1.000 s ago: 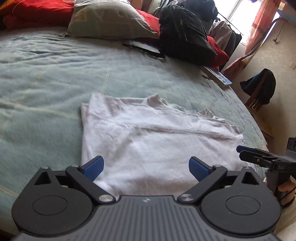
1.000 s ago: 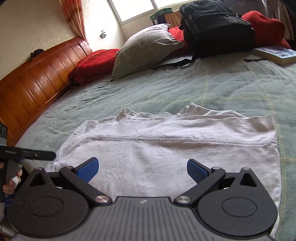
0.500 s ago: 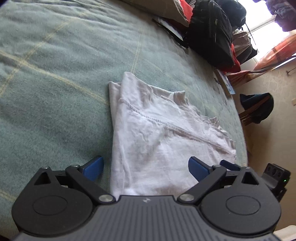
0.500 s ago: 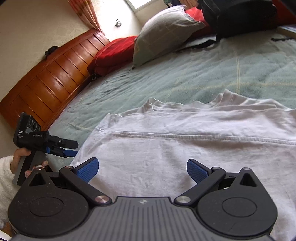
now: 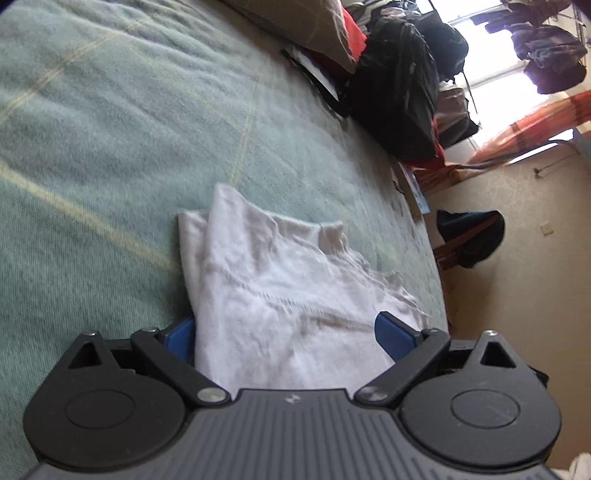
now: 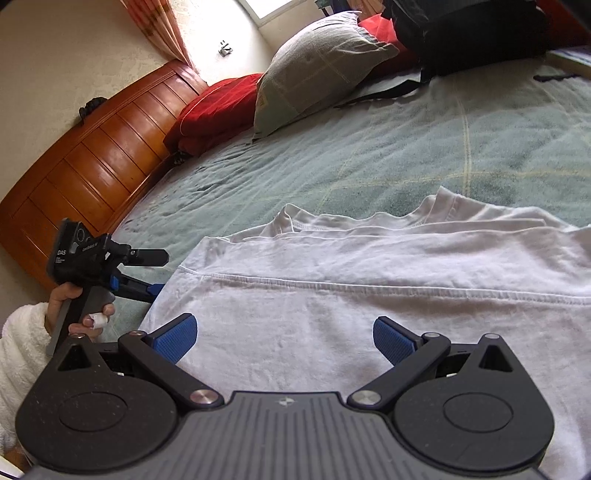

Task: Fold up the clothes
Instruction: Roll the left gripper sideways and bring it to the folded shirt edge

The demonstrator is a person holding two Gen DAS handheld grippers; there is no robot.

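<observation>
Bedroom, daylight. Bed blanket [image 6: 369,155] pale green with faint yellow grid lines. Wooden headboard [image 6: 92,162], glossy orange-brown, at bed's head. Against headboard end: red cushion [image 6: 218,107], grey pillow [image 6: 314,70] beside it, black backpack [image 6: 469,33] further along. Bright window [image 5: 491,77] beyond bed, orange curtain [image 5: 535,125] beside it. Cream wall [image 6: 55,48] above headboard. Chair draped with dark garment [image 5: 469,236] beside bed.
</observation>
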